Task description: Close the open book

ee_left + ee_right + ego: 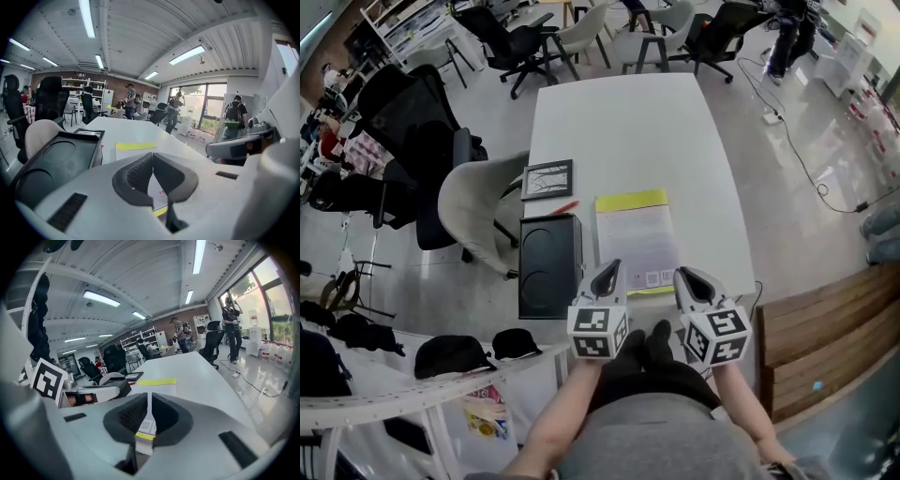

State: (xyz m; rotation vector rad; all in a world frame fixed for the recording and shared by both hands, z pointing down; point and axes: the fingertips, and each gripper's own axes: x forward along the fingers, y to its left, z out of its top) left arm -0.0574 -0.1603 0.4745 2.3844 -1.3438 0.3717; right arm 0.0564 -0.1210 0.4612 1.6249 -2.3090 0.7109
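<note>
Left hand-held gripper point(611, 267) pressed together, right hand-held gripper point(687, 275) nearly so, both empty; book point(634, 234) likely light, floppy: pinch cover edge.

1. Plain grey fabric top point(675, 441) over black trousers point(661, 367).
2. White moulded-plastic left gripper point(611, 266) and right gripper point(685, 275), each with dark grey ribbed pads point(138, 174).
3. Each carries a white cube point(598, 330) printed with black square markers.
</note>
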